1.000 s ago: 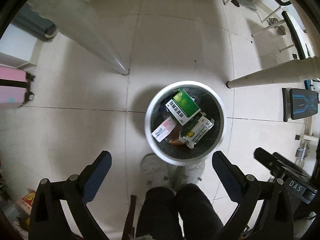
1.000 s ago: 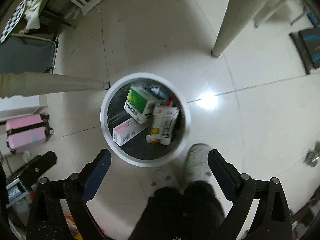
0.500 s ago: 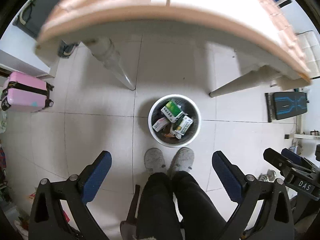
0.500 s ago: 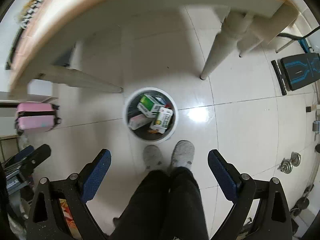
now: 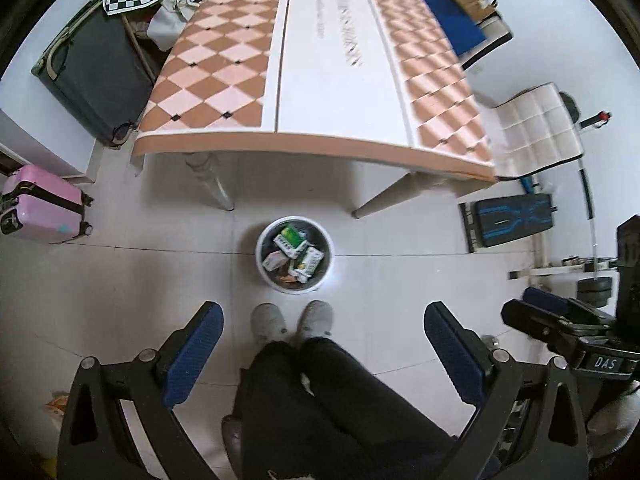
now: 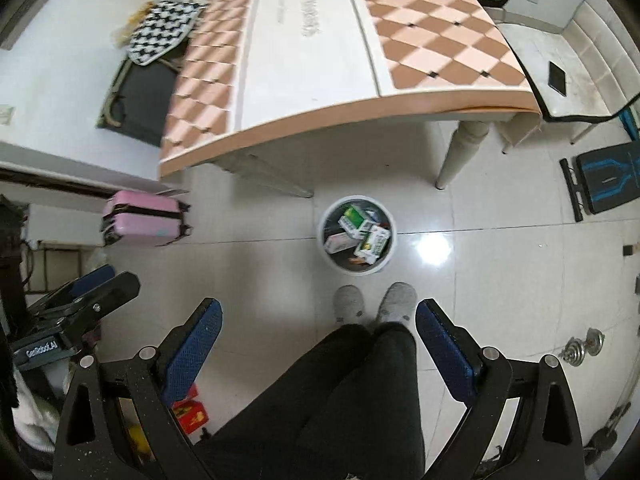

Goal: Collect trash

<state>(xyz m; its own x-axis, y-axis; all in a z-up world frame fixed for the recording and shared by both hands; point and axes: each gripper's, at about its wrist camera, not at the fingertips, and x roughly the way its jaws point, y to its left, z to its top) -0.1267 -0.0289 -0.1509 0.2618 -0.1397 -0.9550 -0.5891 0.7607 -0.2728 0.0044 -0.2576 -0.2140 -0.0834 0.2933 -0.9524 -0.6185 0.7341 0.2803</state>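
Note:
A round white trash bin (image 5: 296, 285) (image 6: 390, 256) stands on the floor tiles just in front of the table, with several cardboard boxes inside, one of them green and white (image 5: 291, 239) (image 6: 353, 219). High above the floor, my left gripper (image 5: 323, 342) is open with nothing between its blue pads. My right gripper (image 6: 318, 336) is open as well and holds nothing. Each gripper shows at the edge of the other's view. A person's dark trouser legs (image 5: 320, 400) and grey slippers (image 5: 270, 320) stand right behind the bin.
A table (image 5: 320, 60) (image 6: 320, 40) with an orange diamond pattern and a white centre strip fills the upper view. A pink suitcase (image 5: 40, 204) (image 6: 144, 218) is on the left, a padded chair (image 5: 536, 132) and a black bench (image 5: 508, 218) on the right. Red items (image 6: 190, 416) lie near my right gripper's left finger.
Both grippers have risen far above the bin, which now looks small. The tabletop has come fully into view. Both stay open and the boxes remain in the bin.

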